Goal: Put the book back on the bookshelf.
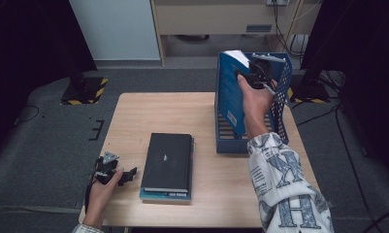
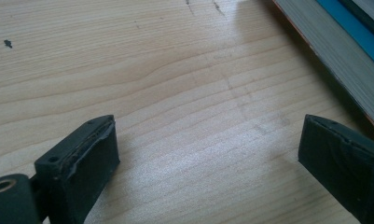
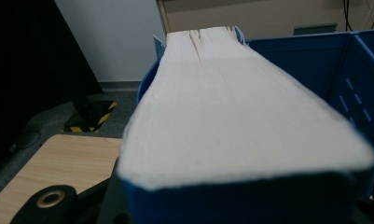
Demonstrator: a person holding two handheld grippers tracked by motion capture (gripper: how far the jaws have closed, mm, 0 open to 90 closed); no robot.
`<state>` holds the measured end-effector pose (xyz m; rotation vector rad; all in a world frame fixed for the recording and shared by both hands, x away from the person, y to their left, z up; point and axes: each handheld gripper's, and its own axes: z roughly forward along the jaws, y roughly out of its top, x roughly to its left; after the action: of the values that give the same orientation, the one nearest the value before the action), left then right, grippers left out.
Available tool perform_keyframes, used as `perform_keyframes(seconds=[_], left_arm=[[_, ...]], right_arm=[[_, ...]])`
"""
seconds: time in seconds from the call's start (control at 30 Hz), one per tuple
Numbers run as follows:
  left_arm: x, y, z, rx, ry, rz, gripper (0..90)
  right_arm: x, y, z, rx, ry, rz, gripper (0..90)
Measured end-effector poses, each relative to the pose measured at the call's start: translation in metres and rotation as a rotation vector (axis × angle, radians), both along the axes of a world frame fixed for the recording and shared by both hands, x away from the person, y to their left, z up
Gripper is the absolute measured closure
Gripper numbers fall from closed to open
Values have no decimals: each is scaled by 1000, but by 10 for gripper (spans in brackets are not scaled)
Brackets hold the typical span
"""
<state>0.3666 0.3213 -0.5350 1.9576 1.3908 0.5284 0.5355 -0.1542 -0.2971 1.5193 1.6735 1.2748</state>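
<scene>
My right gripper (image 1: 252,77) is shut on a thick blue book (image 1: 231,92), holding it upright and slightly tilted inside the blue file rack (image 1: 284,87) at the table's far right. In the right gripper view the book's cream page edge (image 3: 240,107) runs away between the jaws, with the rack wall (image 3: 357,93) to its right. My left gripper (image 1: 121,175) rests low on the table near the front left, open, with bare wood between its pads (image 2: 89,163). A black book (image 1: 168,160) lies flat on a blue-edged book beside it, and that stack's edge (image 2: 343,70) crosses the left gripper view.
The wooden table (image 1: 182,111) has bare room at its back left and front right. A black stand with a yellow-striped base (image 1: 83,90) sits on the floor beyond the left corner. Cables (image 1: 337,126) trail on the carpet to the right.
</scene>
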Motion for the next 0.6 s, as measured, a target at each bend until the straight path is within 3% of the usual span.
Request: perform_keyframes(seconds=[0.6], left_arm=[[0,0,0,-2,0,-5,43]], right_arm=[[10,12,-19,6,20,-13,601]])
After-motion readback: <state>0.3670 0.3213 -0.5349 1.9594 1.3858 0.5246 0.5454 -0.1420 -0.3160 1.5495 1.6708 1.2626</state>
